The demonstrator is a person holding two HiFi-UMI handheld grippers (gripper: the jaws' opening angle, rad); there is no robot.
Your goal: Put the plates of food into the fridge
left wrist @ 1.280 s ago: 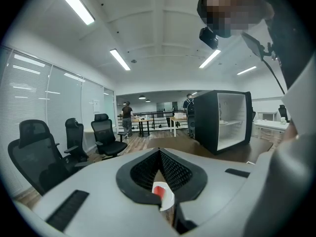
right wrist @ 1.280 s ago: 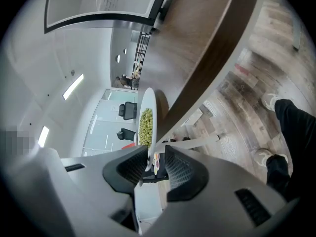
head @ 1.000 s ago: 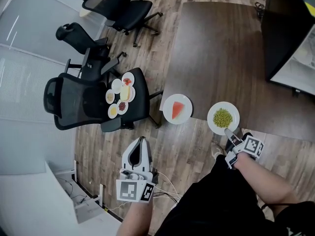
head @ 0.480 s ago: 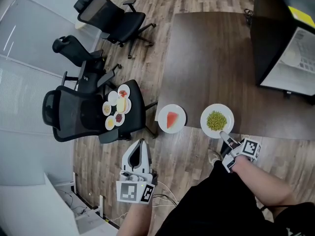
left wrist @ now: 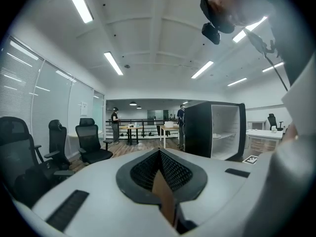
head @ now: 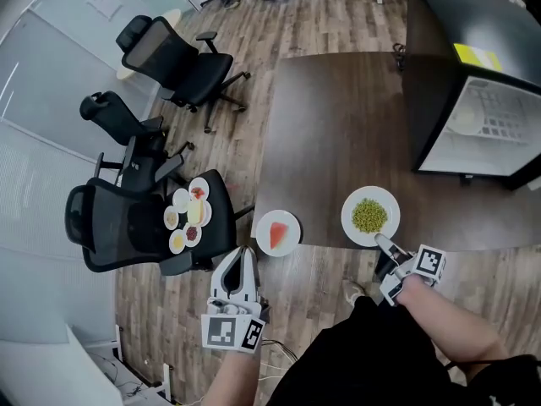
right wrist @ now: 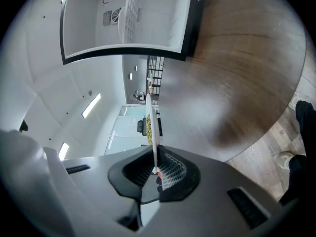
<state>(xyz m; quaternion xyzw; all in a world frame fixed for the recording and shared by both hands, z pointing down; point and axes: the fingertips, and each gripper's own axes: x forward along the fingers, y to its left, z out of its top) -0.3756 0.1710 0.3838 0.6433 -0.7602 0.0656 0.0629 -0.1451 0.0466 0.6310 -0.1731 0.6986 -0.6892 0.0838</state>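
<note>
- The right gripper (head: pixel 380 242) is clamped on the near rim of the plate of green food (head: pixel 370 216), which sits over the near edge of the table (head: pixel 330 125) and looks raised off the wood (the right gripper view shows it edge-on, apart from the tabletop).
- The fridge (head: pixel 431 74) stands open at the table's far right, well apart from that plate, so the carry is barely begun.
- The plate with a red slice (head: pixel 277 233) rests at the table's near left corner, untouched.
- The left gripper (head: pixel 243 254) hangs below that corner, jaws together on nothing.
- Several small plates (head: pixel 188 216) wait on a chair (head: pixel 110 227).
- Whether the fridge already holds a plate I cannot tell.
</note>
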